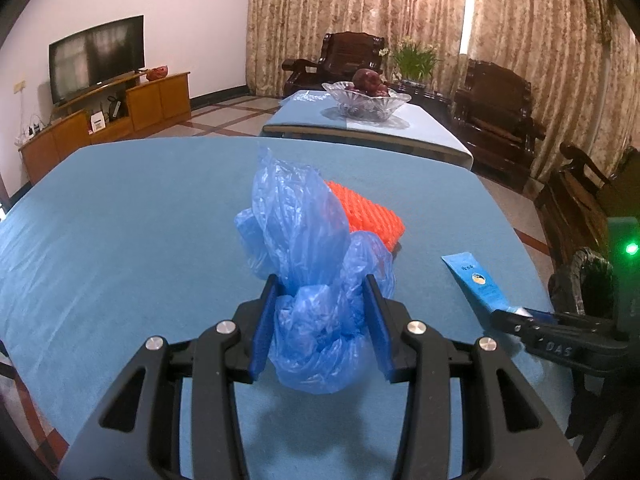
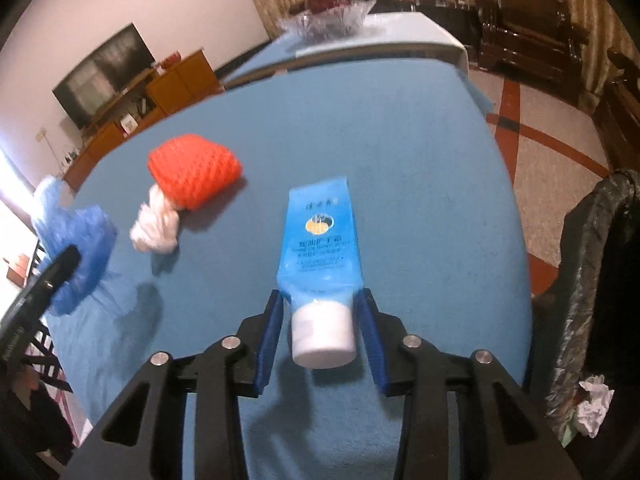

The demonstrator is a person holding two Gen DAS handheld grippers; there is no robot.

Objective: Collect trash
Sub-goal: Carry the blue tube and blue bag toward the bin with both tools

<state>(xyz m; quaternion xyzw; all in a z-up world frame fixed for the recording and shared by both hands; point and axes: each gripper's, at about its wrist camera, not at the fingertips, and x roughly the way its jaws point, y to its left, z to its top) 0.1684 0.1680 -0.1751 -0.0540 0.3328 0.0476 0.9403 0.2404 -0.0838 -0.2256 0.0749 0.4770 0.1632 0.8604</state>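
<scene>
My left gripper (image 1: 323,286) is shut on a crumpled blue plastic bag (image 1: 308,264) and holds it above the blue table (image 1: 140,220). My right gripper (image 2: 322,300) is shut on a blue tube with a white cap (image 2: 320,248), held just above the table (image 2: 420,168). The tube also shows in the left wrist view (image 1: 478,282). An orange foam net (image 2: 194,168) and a twisted white tissue (image 2: 156,224) lie on the table to the left of the tube. The blue bag shows at the left of the right wrist view (image 2: 80,248).
A bin lined with a black bag (image 2: 592,288) stands off the table's right edge, with crumpled paper (image 2: 594,404) in it. A second table with a glass fruit bowl (image 1: 366,100) stands beyond. Dark wooden chairs (image 1: 496,104) are at the right, a TV cabinet (image 1: 108,116) at the left.
</scene>
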